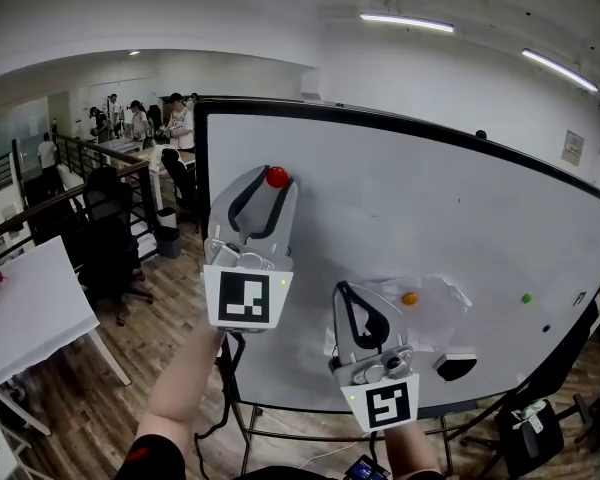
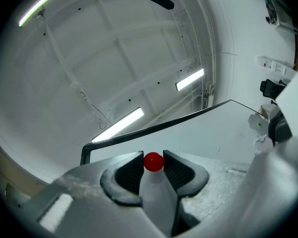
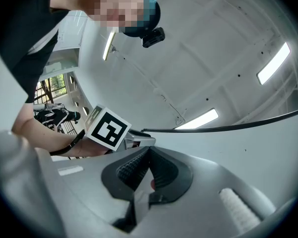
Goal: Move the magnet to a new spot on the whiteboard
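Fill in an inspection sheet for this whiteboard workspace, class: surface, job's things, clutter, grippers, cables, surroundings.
Surface: whiteboard, upright, one smudged patch.
Job's things: red magnet, at the board's upper left.
Clutter: orange magnet, green magnet, eraser, all on the board.
Grippers: left gripper, fingers closed on the red magnet; right gripper, fingers together.
Cables: black cable hanging below the left gripper.
Surroundings: office chairs, white table, people far off.

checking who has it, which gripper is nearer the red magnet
Left. The left gripper has the red magnet pinched between its jaws at the whiteboard; the right gripper sits lower and to the right, well clear of it.
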{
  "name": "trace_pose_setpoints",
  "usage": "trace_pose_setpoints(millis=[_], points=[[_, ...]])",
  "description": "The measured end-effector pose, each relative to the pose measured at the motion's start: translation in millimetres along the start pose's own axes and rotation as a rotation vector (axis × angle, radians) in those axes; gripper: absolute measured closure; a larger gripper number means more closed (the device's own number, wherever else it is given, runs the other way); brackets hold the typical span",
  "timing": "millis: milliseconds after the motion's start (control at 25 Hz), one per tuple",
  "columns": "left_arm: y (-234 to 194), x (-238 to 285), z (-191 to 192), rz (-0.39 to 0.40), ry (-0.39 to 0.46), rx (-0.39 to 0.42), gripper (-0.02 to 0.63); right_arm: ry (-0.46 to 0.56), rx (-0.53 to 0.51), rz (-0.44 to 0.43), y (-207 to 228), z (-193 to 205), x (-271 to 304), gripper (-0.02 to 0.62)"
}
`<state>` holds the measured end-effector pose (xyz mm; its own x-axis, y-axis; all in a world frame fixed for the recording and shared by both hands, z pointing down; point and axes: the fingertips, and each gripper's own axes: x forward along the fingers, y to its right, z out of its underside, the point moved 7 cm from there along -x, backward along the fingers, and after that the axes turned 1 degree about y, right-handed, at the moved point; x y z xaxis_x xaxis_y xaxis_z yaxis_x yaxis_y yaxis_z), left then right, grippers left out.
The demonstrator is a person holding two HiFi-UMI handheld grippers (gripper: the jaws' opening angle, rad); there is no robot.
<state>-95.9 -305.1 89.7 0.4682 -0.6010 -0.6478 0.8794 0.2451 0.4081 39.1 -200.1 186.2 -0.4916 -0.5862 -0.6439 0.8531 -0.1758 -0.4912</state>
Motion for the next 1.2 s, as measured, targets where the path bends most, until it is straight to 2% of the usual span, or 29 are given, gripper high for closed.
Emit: trace_pose_setpoints(millis=[480,1200], points=[[2,9,9,0.013,-0.043,0.019,0.475,-0.021,0.002,0.011,2,2,-12,0.594],[-3,12,11,0.004,-0.054,0.027,0.474,-0.034,0.0,-0.01,-4,2,-12,0.594]])
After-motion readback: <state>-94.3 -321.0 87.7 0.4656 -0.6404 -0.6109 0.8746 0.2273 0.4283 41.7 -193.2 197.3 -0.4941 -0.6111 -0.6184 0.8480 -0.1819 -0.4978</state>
